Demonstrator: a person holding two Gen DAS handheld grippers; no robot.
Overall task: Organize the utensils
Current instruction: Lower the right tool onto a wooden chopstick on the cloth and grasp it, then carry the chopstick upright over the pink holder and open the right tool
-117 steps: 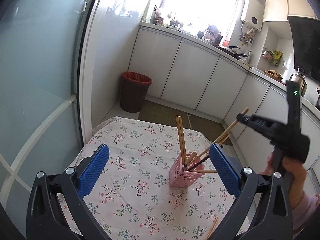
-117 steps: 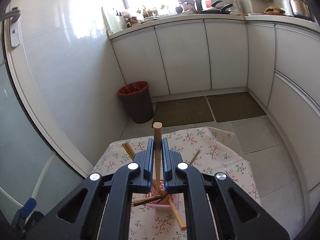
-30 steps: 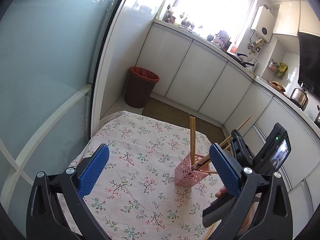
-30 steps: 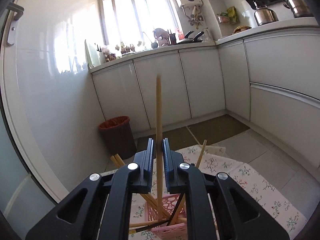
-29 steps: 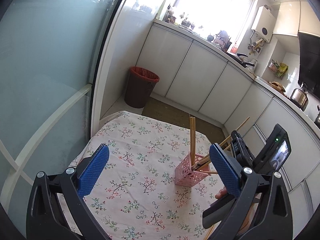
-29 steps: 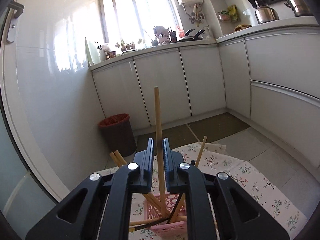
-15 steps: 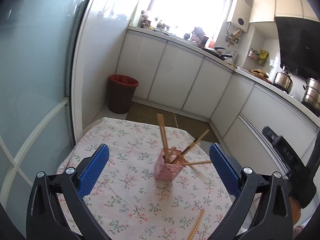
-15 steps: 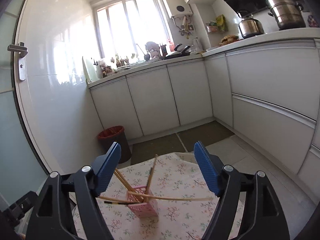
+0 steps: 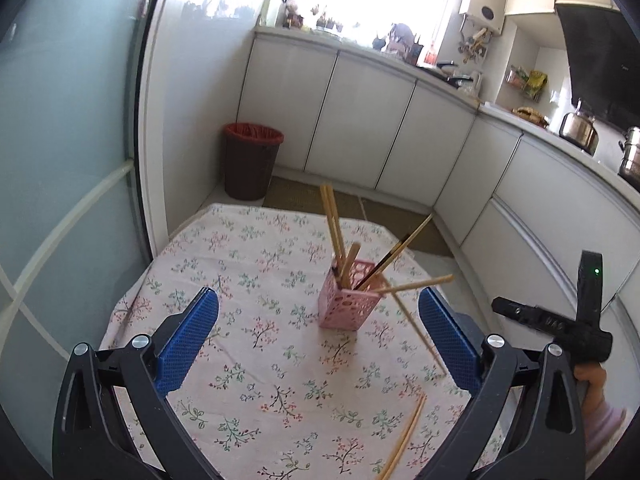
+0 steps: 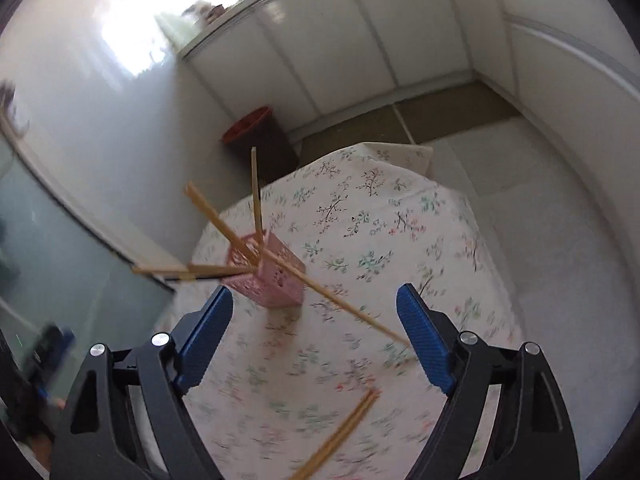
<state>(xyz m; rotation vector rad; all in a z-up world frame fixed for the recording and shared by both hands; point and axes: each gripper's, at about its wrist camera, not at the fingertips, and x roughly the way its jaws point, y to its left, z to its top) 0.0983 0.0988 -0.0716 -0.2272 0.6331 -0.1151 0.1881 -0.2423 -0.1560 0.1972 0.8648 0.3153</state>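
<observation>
- The right hand-held gripper (image 10: 314,344) has just been opening; its blue pads (image 10: 420,340) stand wide apart with nothing between them, above the near part of the counter (image 10: 400,240).
- The left hand-held gripper (image 9: 318,340) is also released, pads (image 9: 188,340) wide apart and empty, aimed down at the floral cloth.
- The right one also shows at the right edge of the left wrist view, held by a hand (image 9: 596,384) in a pink sleeve, off the counter's side.
- A pair of chopsticks (image 10: 340,432) lies flat on the cloth nearest the grippers, blurred in the right view.
- Farther out stands the pink holder (image 9: 348,300), upright on the cloth, between the left pads in that view.
- Several chopsticks (image 9: 334,224) stick out of it at different angles; one long one (image 10: 340,300) leans out over the rim, its far end down on the cloth.
- Beyond the counter a red-rimmed bin (image 9: 250,164) stands on the floor by white cabinets.
</observation>
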